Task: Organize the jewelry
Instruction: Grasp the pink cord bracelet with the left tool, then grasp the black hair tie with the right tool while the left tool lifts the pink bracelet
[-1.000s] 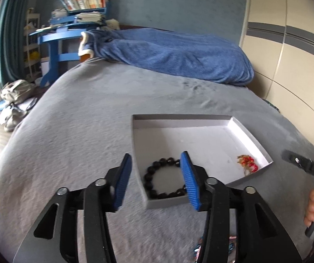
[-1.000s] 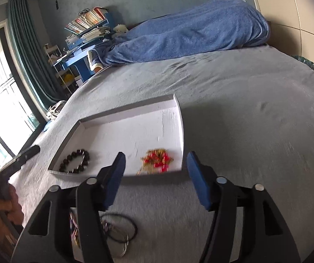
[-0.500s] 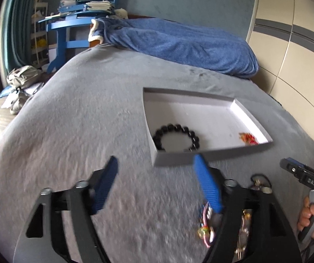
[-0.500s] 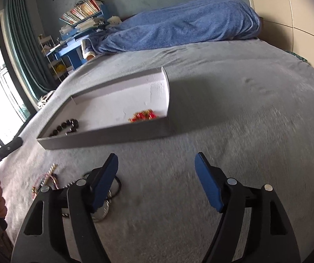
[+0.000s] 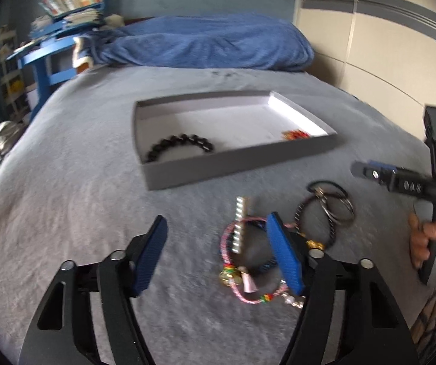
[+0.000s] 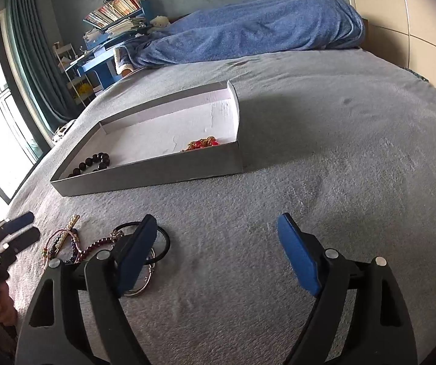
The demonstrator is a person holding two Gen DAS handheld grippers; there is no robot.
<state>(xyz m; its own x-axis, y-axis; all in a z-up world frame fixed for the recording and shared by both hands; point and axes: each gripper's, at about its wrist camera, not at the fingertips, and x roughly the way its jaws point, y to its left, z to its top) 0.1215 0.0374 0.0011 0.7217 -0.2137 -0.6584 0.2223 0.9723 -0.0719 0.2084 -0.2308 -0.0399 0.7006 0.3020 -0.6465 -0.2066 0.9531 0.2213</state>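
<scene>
**Here, both grippers gape over loose jewelry**

Nearest, the left gripper (image 5: 216, 254) and right gripper (image 6: 216, 251) hang released, holding nothing. Bracelets (image 5: 242, 252) and rings (image 5: 336, 203) lie on the bed (image 6: 324, 167). Beyond, the tray (image 6: 157, 173) holds black beads (image 5: 178, 146) and a red piece (image 6: 202, 143).

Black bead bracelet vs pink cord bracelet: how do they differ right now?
The black bead bracelet lies inside the grey box; the pink cord bracelet lies outside it on the bedspread, in front of the box. The black one is plain dark round beads; the pink one is a thin cord with coloured charms. The black one lies alone; the pink one overlaps other pieces. Neither is gripped.
</scene>
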